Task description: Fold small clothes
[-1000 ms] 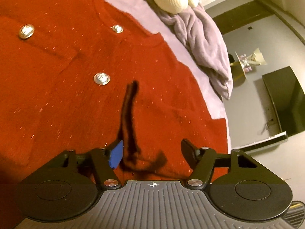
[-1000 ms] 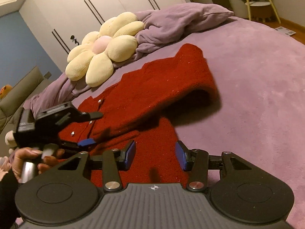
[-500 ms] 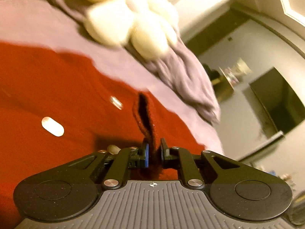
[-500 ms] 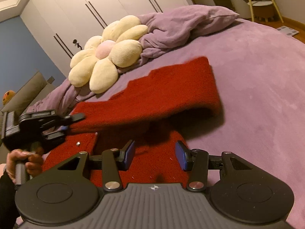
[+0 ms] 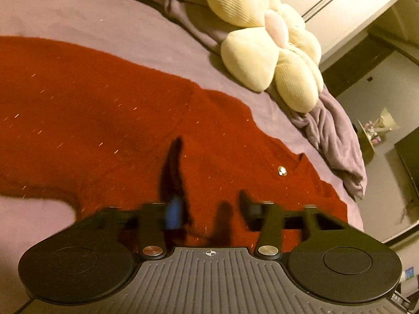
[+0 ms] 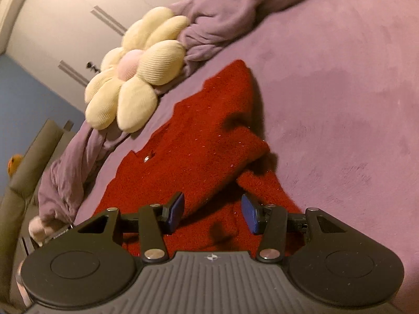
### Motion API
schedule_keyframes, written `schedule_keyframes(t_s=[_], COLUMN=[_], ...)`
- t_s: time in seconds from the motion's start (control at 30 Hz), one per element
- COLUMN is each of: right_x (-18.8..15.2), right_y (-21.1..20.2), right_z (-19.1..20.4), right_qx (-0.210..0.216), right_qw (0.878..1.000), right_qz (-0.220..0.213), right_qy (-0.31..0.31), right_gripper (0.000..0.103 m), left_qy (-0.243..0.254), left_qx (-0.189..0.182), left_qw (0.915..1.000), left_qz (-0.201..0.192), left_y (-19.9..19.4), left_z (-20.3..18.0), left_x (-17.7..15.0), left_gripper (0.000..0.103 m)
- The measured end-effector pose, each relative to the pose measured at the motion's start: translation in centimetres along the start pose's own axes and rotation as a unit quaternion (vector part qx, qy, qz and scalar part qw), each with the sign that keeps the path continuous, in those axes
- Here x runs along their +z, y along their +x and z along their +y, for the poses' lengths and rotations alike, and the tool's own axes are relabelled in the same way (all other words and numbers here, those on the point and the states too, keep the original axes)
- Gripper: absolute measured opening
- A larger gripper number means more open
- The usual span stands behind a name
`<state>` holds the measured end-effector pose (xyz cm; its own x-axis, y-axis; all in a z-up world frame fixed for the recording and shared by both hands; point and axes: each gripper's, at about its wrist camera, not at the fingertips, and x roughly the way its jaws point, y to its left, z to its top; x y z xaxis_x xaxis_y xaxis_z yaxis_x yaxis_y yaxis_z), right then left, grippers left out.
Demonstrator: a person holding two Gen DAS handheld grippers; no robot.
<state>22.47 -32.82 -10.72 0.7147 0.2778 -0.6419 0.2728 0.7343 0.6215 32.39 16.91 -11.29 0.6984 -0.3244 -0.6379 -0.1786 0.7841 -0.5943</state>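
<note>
A red knit cardigan (image 5: pixel 110 110) with silver buttons (image 5: pixel 282 170) lies on the purple bed cover (image 5: pixel 91 18). In the right wrist view the cardigan (image 6: pixel 199 151) has a sleeve (image 6: pixel 235 146) folded across its body. My left gripper (image 5: pixel 209 209) is open and empty, just above the cardigan's fabric. My right gripper (image 6: pixel 212 212) is open and empty, over the cardigan's near edge. Neither gripper holds cloth.
A cream flower-shaped cushion (image 5: pixel 269 41) lies past the cardigan, also in the right wrist view (image 6: pixel 136 78). A bunched purple blanket (image 5: pixel 332 141) runs along the bed edge. White wardrobe doors (image 6: pixel 78 26) stand behind. A dark screen (image 5: pixel 408 157) is at right.
My left gripper was shut on a fold of the cardigan half a second ago and has now opened and let go. The sleeve now lies folded over the body. Both views have swung.
</note>
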Motion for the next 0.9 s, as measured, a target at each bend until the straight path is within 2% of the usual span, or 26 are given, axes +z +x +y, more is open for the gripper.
schedule_keyframes(t_s=[0.07, 0.2, 0.33, 0.43, 0.53, 0.57, 0.67, 0.7, 0.77, 0.83, 0.9], right_x=[0.2, 0.5, 0.7, 0.8, 0.9, 0.8, 0.7, 0.7, 0.9, 1.0, 0.9], right_y=[0.3, 1.0, 2.0, 2.3, 2.8, 3.0, 3.4, 3.5, 3.3, 2.5, 2.4], right_z=[-0.1, -0.1, 0.1, -0.1, -0.4, -0.5, -0.6, -0.6, 0.0, 0.7, 0.3], right_qx=[-0.004, -0.009, -0.012, 0.002, 0.024, 0.031, 0.037, 0.031, -0.012, -0.053, -0.079], right_qw=[1.000, 0.999, 0.999, 0.997, 0.995, 0.994, 0.993, 0.993, 0.996, 0.993, 0.989], right_qz=[-0.007, -0.016, -0.025, -0.033, -0.035, -0.036, -0.038, -0.040, -0.059, -0.108, -0.127], right_qy=[0.010, 0.030, 0.045, 0.067, 0.094, 0.102, 0.110, 0.105, 0.065, 0.017, 0.012], right_gripper=[0.048, 0.048, 0.047, 0.047, 0.046, 0.045, 0.020, 0.010, 0.009, 0.008, 0.008], left_qy=[0.006, 0.051, 0.080, 0.090, 0.092, 0.088, 0.069, 0.069, 0.077, 0.088, 0.107], left_qx=[-0.002, -0.008, 0.005, 0.019, 0.042, 0.045, 0.037, 0.035, 0.028, 0.011, 0.006], left_qw=[1.0000, 0.9982, 0.9950, 0.9927, 0.9920, 0.9925, 0.9948, 0.9951, 0.9955, 0.9954, 0.9935], left_qz=[-0.006, -0.030, -0.059, -0.078, -0.076, -0.072, -0.065, -0.061, -0.048, -0.037, -0.039], left_y=[0.2, -0.6, -1.5, -2.0, -2.0, -1.9, -1.4, -1.2, -0.4, 0.6, 1.4], left_z=[-0.6, -2.0, -2.7, -2.3, -1.3, -0.9, -0.2, -0.3, -0.8, -1.6, -2.3], left_x=[0.7, 2.4, 4.1, 4.8, 5.1, 5.1, 4.6, 4.4, 3.9, 3.3, 2.6], left_gripper=[0.013, 0.013, 0.013, 0.013, 0.013, 0.013, 0.013, 0.013, 0.013, 0.013, 0.013])
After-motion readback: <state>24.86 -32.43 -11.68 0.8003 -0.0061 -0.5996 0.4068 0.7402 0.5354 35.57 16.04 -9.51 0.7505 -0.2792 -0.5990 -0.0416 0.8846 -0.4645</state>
